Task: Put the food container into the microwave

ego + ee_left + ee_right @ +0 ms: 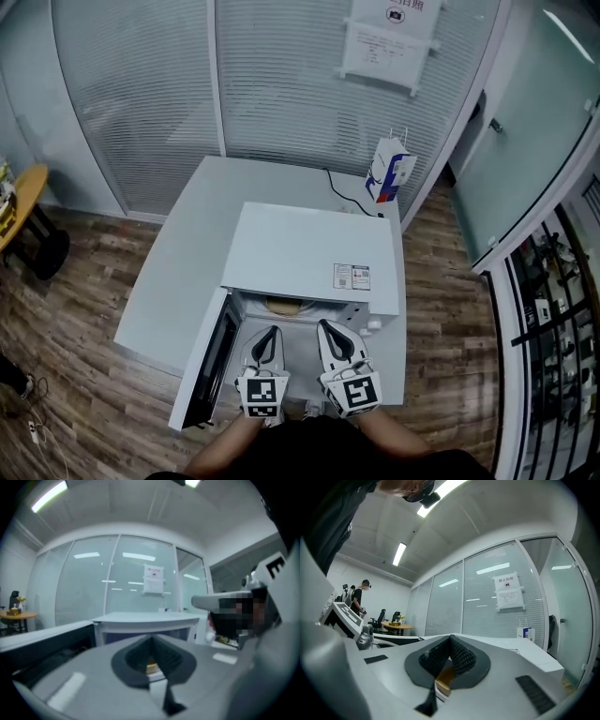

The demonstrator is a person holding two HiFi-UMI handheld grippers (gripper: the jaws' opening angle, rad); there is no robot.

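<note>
A white microwave stands on a white table, its door swung open to the left. Inside the cavity lies the tan food container, partly hidden under the microwave's top. My left gripper and right gripper sit side by side just in front of the opening, both shut and holding nothing. In the left gripper view a sliver of the tan container shows through the gap below the closed pads. The right gripper view shows the container the same way.
A blue and white paper bag stands at the table's back right corner, with a black cable running behind the microwave. A glass partition closes the back. A round wooden table is at far left, a dark shelf at right.
</note>
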